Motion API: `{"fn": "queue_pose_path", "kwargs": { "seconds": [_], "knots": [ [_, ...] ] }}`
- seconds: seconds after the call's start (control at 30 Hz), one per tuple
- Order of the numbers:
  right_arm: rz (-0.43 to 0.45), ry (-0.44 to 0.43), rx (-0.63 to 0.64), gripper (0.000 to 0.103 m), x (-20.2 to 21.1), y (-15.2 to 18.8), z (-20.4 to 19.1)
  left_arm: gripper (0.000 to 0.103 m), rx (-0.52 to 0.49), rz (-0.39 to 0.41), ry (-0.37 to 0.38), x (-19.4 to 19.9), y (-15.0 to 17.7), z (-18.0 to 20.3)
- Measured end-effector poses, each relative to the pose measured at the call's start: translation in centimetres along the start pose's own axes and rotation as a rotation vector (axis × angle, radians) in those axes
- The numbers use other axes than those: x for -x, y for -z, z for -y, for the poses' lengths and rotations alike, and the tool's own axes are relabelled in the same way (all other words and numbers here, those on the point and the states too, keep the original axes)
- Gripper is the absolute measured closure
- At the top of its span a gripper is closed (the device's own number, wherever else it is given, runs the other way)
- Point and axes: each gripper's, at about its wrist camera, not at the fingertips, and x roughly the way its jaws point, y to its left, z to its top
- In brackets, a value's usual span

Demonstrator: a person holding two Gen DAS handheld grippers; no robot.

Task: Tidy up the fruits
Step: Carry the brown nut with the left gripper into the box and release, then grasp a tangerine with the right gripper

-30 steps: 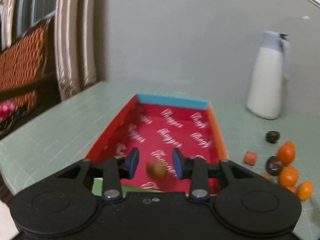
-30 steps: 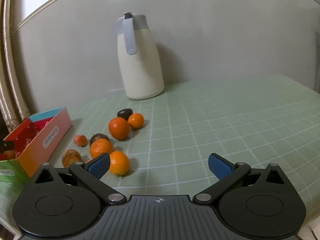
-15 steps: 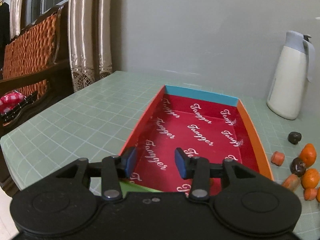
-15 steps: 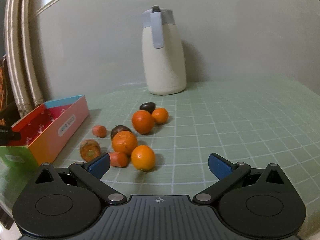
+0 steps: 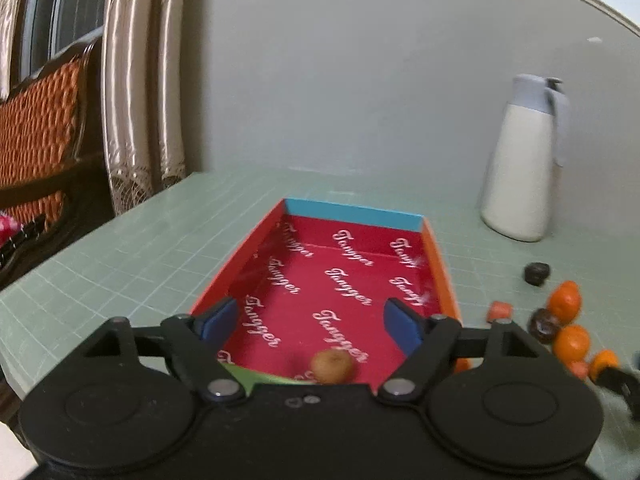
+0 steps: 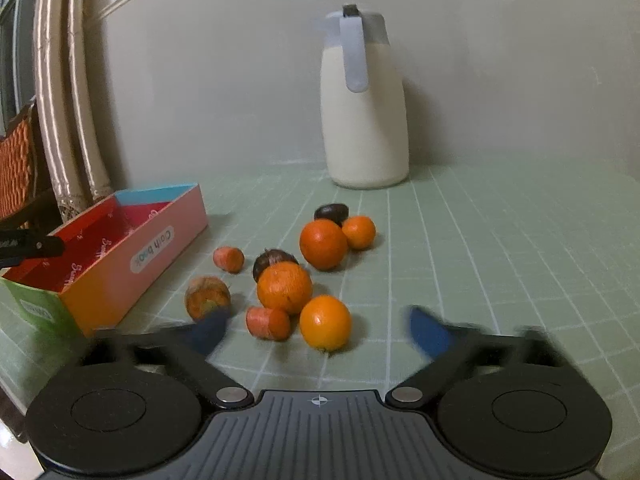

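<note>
On the left, the left gripper (image 5: 313,320) hung over the box (image 5: 439,276), jaws wide and empty; one small brown fruit (image 5: 333,365) lay at its near end. To the right, the oranges (image 6: 325,322) sat clustered on the table (image 6: 500,248), the right gripper (image 6: 316,330) spread wide before them. They looked firm, round and likely to roll, best pinched across the middle.
</note>
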Motion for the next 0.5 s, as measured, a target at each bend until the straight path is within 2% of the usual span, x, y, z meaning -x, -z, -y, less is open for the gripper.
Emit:
{"fn": "queue_pose_path", "kwargs": {
  "seconds": [0.03,0.07,0.17,0.33,0.4,0.5],
  "knots": [
    [-0.017,0.004,-0.003,0.059,-0.3,0.0,0.1,0.028,0.000,0.005,0.002,0.5,0.1,0.1],
    [-0.033,0.016,-0.015,0.061,-0.6,0.0,0.4,0.027,-0.005,0.016,0.002,1.2,0.3,0.1],
    [-0.056,0.008,-0.064,0.061,-1.1,0.0,1.4,0.024,-0.015,0.050,-0.011,2.7,0.6,-0.1],
    [-0.066,-0.008,-0.064,0.061,-1.8,0.0,1.4,0.019,0.016,0.080,-0.059,4.7,1.4,-1.7],
    [-0.060,-0.011,-0.044,0.071,-2.0,0.0,1.0,0.018,0.030,0.070,-0.087,5.1,1.9,-2.3],
    [-0.044,0.011,-0.022,0.072,-1.7,0.1,0.3,0.017,0.056,0.047,-0.119,5.2,2.3,-3.5]
  ]
}}
